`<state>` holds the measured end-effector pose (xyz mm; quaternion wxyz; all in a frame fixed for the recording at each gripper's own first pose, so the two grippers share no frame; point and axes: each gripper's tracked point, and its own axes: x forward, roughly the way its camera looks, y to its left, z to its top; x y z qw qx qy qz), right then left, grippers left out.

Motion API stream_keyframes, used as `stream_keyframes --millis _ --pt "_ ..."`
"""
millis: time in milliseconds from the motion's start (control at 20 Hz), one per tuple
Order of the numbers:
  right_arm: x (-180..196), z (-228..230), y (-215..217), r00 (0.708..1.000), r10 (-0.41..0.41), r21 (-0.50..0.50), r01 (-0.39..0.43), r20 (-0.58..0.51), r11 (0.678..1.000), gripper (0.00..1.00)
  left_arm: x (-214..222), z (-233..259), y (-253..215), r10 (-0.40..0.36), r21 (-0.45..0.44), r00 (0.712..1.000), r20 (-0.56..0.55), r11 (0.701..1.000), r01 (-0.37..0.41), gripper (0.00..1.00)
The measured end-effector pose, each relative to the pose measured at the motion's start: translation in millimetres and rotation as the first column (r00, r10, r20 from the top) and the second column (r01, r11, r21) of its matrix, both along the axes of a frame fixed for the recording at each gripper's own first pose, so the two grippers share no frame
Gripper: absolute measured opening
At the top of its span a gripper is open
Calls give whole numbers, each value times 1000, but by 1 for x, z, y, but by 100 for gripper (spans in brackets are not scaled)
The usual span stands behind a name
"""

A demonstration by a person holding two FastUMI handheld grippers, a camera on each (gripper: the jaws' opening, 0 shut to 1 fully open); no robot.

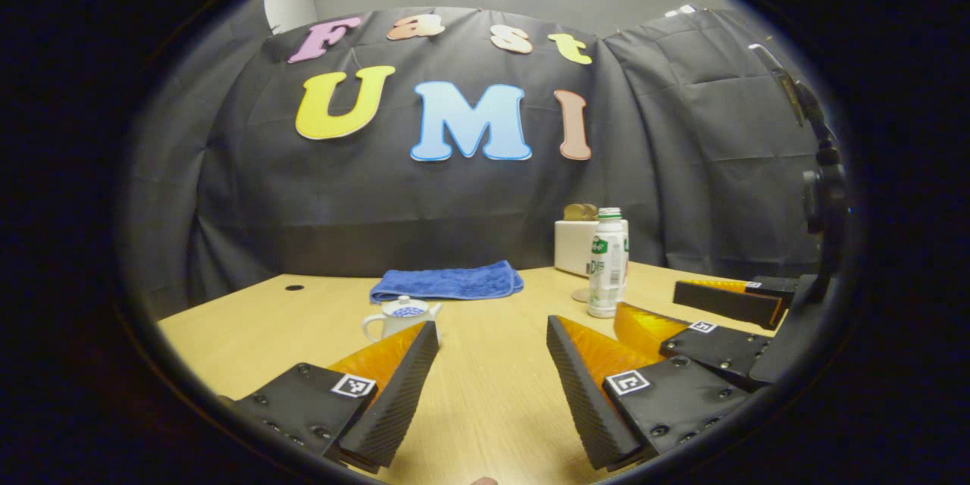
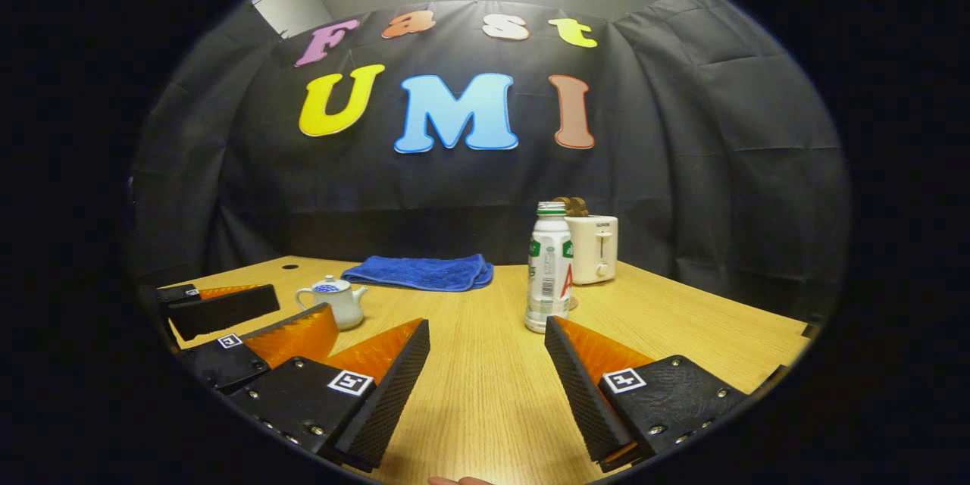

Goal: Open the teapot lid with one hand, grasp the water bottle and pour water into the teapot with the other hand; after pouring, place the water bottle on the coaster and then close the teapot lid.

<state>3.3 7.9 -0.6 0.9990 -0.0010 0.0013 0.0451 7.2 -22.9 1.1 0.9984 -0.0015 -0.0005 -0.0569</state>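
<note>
- Teapot (image 1: pixel 399 316) stands on the bench (image 1: pixel 492 394) with its lid (image 1: pixel 405 308) on, low and a little left of centre in the left gripper view, just beyond the tip of your left hand-held gripper (image 1: pixel 492 352)'s left finger. Its spout points to the right of the frame and its handle to the left.
- In the right gripper view the teapot (image 2: pixel 337 299) sits at lower left, behind the left hand-held gripper (image 2: pixel 235 318), which comes in from the left edge.
- Water bottle (image 2: pixel 549 276) stands upright, long axis vertical, just beyond the tip of your right hand-held gripper (image 2: pixel 489 348)'s right finger, slightly right of centre.
- In the left gripper view the water bottle (image 1: pixel 607 263) is right of centre, close to the right hand-held gripper (image 1: pixel 682 311) there.
- Both hand-held grippers have their fingers wide apart and hold nothing.
- I judge nothing of the task is done yet: lid on, bottle not grasped.
- Your left hand is nearer to the teapot and your right hand is nearer to the bottle, so the lid suits the left and the bottle suits the right.
- A round disc (image 1: pixel 582 294) at the bottle's foot may be the coaster; I cannot tell surely.
- Behind lie a blue towel (image 2: pixel 417 272) and a toaster (image 2: pixel 593 248), well apart from both hand-held grippers.
</note>
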Motion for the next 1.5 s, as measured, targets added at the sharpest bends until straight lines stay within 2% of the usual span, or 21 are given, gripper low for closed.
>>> stream_keyframes --millis 100,250,400,650,800,1000,1050,1100,1200,1250,1300,1400,1450,1500 --pt "4 -5 3 998 59 11 -59 -33 998 95 3 1 5 12 6 1000 -2 1000 -12 100" --pt "13 -11 -2 990 102 83 -95 -93 992 94 22 16 35 102 33 994 42 994 -104 100" --pt "30 -14 -16 986 96 97 -83 -136 992 95 69 25 56 124 32 992 1 992 -124 100" --pt "41 3 -29 991 81 79 -73 -107 994 95 149 -2 103 175 -61 976 -127 981 -184 100" --pt "43 10 -32 993 76 83 -68 -92 994 94 167 -27 115 181 -101 960 -212 973 -206 97" --pt "44 13 -35 994 68 72 -62 -88 995 95 178 -28 113 189 -40 963 -194 979 -200 95" --pt "44 13 -34 994 69 67 -63 -89 996 95 179 -28 111 185 -20 963 -196 981 -192 91" --pt "43 13 -34 993 69 63 -64 -91 996 95 181 -30 113 199 1 961 -194 979 -203 75" --pt "43 11 -34 992 73 67 -67 -99 995 95 181 -29 119 229 20 955 -188 973 -229 67" --pt "43 10 -33 992 75 71 -68 -103 995 95 181 -33 125 254 33 949 -188 967 -252 67" --pt "43 9 -33 992 76 73 -69 -103 995 95 183 -33 124 253 28 949 -186 967 -253 49" --pt "43 10 -34 992 75 77 -67 -102 995 94 183 -33 120 228 26 955 -189 974 -227 40" --pt "43 10 -34 992 75 82 -67 -99 994 94 178 -20 115 220 24 960 -173 975 -219 41" --pt "43 11 -35 992 74 83 -66 -98 994 94 185 -27 117 215 34 961 -173 977 -212 33"
